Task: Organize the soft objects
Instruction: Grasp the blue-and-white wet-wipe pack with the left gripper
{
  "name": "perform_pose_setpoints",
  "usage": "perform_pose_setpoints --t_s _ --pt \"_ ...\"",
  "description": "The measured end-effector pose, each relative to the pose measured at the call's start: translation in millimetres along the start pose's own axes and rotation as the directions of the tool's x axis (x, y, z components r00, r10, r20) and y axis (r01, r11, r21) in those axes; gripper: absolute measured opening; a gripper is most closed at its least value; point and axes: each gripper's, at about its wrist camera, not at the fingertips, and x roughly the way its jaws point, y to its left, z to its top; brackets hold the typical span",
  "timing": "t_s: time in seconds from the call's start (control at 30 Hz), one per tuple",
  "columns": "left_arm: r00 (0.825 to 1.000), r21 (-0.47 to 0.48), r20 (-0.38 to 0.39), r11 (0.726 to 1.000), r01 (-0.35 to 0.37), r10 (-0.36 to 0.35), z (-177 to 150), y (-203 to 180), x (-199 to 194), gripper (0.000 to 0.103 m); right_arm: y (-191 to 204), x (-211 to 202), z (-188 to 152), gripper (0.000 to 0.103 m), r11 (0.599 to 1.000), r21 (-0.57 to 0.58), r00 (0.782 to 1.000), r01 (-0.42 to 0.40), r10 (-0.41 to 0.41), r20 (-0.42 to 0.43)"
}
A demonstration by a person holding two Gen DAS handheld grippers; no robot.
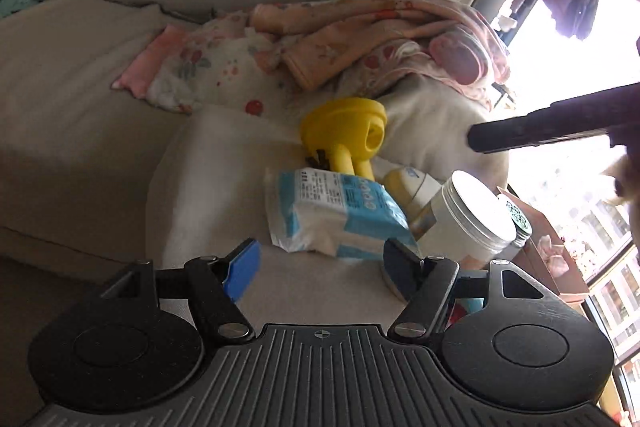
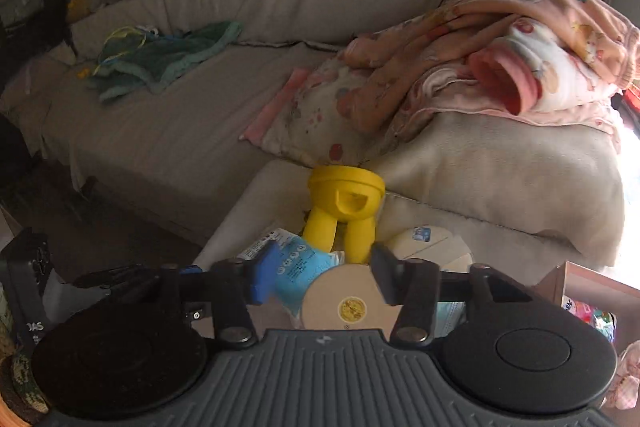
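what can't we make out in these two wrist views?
- Outside the window: left wrist view, blown out by glare.
- Print on the blue tissue pack: both views, too small to read.
- Base of the round jar: right wrist view, cut off by the gripper body; the right gripper fingers straddle it, contact unclear.
- Brown box contents: left wrist view, behind the jar.

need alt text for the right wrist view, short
The open right gripper hovers over clutter on a beige sofa: a round tin, a blue and white tissue pack and a yellow plastic toy. Beyond them, pink baby clothes are heaped on a cushion, and a green towel lies further left.
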Motion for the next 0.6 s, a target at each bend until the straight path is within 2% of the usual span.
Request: perform_pose_setpoints --t_s 0.03,0.1,0.23,0.3,0.33,0.4,0.5,0.53,0.6 --pt "1.0 -0.004 -0.004 1.0 0.011 -0.011 -2 1 -1 0.074 8 16 7 0.015 1.0 -0.028 0.999 0.003 -0.004 -0.036" --pt "1.0 -0.012 -0.008 1.0 0.029 -0.029 -4 5 -2 0.074 23 50 19 0.014 0.996 -0.075 0.995 0.048 -0.055 -0.083" --pt "0.999 -0.062 -0.007 0.997 0.052 -0.052 -11 17 -2 0.074 36 105 33 0.014 0.977 -0.143 0.972 0.156 -0.178 -0.154" --pt "0.998 -0.102 -0.016 0.993 0.059 -0.061 -14 24 -3 0.074 37 120 33 0.014 0.978 -0.139 0.965 0.157 -0.182 -0.189" --pt "0.997 -0.12 -0.022 0.991 0.066 -0.069 -15 27 -4 0.074 35 126 32 0.014 0.984 -0.124 0.965 0.127 -0.152 -0.213" --pt "0.996 -0.156 -0.03 0.985 0.076 -0.081 -17 33 -4 0.074 38 126 25 0.014 0.997 -0.076 0.96 0.013 -0.034 -0.279" --pt "0.996 -0.207 -0.025 0.975 0.076 -0.083 -17 39 -3 0.074 46 108 18 0.014 0.987 -0.042 0.938 -0.158 0.136 -0.319" --pt "0.996 -0.221 -0.022 0.973 0.074 -0.081 -16 39 -2 0.074 47 99 18 0.014 0.983 -0.037 0.939 -0.179 0.159 -0.304" --pt "0.997 -0.251 -0.014 0.965 0.075 -0.081 -13 39 2 0.074 47 78 18 0.014 0.987 -0.052 0.959 -0.155 0.138 -0.248"
